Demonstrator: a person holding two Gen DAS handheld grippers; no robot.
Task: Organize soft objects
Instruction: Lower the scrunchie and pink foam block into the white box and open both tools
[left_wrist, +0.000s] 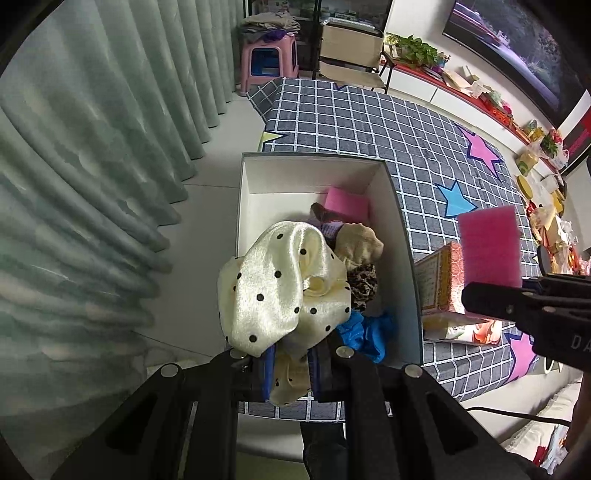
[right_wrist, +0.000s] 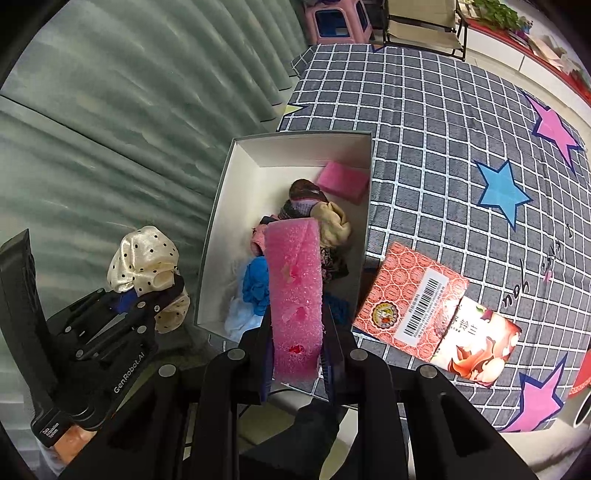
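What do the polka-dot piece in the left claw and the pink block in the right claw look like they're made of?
Polka-dot piece: looks like satin fabric, cream with black dots; it is glossy and drapes in soft folds. Pink block: likely open-cell foam or sponge; its surface is matte, grainy and pitted, with a few torn spots.

Left gripper up close: matte black frame, angular arms fanning out from the bottom edge, long slots cut into them; round silver pivot pins sit at the joints; blue pads line the inner faces of its fingers. From the other camera, the same unit shows small dark screws and white "GenRobot.AI" lettering along its side, with a small white label on the handle base. Right gripper: identical black build, silver pins, blue-lined fingers; white letters "DA" show on its body; a thin black cable trails below.
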